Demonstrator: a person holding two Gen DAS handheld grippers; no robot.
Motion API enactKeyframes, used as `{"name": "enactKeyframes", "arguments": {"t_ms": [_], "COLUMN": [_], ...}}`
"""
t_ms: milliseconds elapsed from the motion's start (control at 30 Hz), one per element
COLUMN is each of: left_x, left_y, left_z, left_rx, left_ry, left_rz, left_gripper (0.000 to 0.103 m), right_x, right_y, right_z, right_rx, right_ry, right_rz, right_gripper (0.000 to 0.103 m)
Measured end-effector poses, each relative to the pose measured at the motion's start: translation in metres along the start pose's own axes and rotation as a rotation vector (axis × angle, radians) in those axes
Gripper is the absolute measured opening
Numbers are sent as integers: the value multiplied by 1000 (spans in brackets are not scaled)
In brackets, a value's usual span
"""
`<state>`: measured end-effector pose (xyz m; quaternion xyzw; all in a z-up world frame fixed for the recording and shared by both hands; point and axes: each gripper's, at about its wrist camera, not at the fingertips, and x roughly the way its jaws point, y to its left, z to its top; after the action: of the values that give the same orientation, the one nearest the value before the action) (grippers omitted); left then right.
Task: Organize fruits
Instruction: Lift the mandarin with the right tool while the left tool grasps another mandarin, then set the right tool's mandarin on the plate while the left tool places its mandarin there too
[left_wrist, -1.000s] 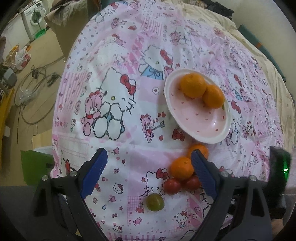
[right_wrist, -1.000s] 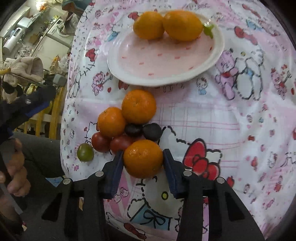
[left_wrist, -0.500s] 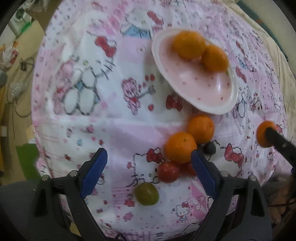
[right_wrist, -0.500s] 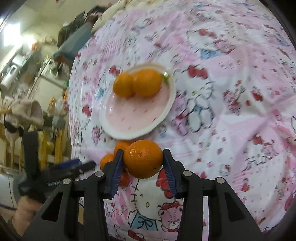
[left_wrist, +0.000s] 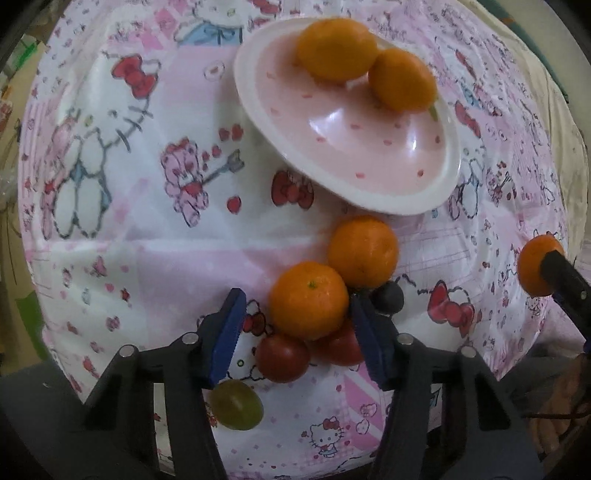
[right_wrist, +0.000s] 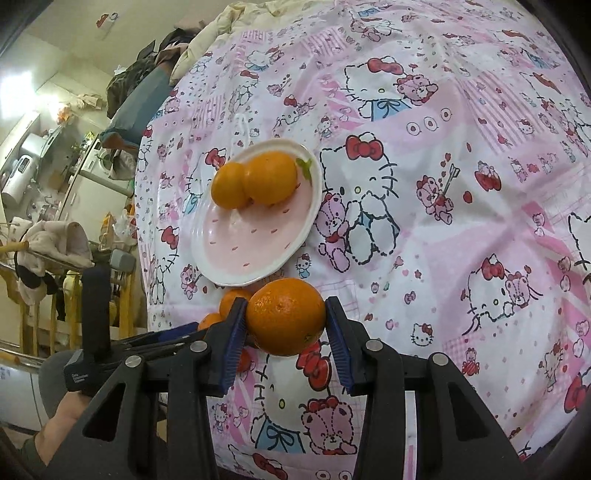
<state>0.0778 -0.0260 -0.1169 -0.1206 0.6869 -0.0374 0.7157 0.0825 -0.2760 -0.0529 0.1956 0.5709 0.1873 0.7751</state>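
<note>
A pink plate (left_wrist: 369, 155) holds two oranges (left_wrist: 336, 48) on the Hello Kitty cloth; it also shows in the right wrist view (right_wrist: 251, 251). In front of it lie two oranges (left_wrist: 308, 299) (left_wrist: 364, 251), two red tomatoes (left_wrist: 282, 356), a dark fruit (left_wrist: 388, 297) and a green fruit (left_wrist: 236, 404). My left gripper (left_wrist: 295, 336) is open, its jaws on either side of the near orange and not touching it. My right gripper (right_wrist: 284, 334) is shut on an orange (right_wrist: 286, 315) and holds it above the cloth, short of the plate. That held orange shows at the right of the left wrist view (left_wrist: 535, 266).
The cloth-covered table (right_wrist: 461, 184) drops off at its left edge towards a cluttered room with a drying rack (right_wrist: 44, 258) and appliances. My left hand and its gripper (right_wrist: 96, 332) show at the lower left of the right wrist view.
My left gripper has moved forward and down to the fruit pile and its jaws have narrowed around the near orange. My right gripper has lifted its orange up and away from the pile.
</note>
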Motion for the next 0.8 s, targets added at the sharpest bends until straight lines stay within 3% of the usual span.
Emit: {"name": "enactKeyframes", "arguments": {"t_ms": [33,100,267,467,667,800], "left_x": [3,3,-9,-42,-67,-64], "left_y": [-1,-1,-2,4,9,0], "left_z": [-1,-2,-6,-7,16,37], "left_rx": [2,-6,18,3,23,62], "left_ry": [16,18,-29,-111,-168,-183], "left_rz": [0,-36,-15,-56,-27,27], "left_gripper": [52,38,36,36,36,36], "right_x": [0,0,2,3,10,24], "right_y": [1,2,1,2,15,20], "right_z": [0,0,1,5,27,46], "right_rx": [-3,-6,-3,3,-41,-49], "right_ry": [0,1,2,-3,6,30], "right_rz": [1,2,-4,-3,-4,16], "right_gripper": [44,44,44,44,44,44]}}
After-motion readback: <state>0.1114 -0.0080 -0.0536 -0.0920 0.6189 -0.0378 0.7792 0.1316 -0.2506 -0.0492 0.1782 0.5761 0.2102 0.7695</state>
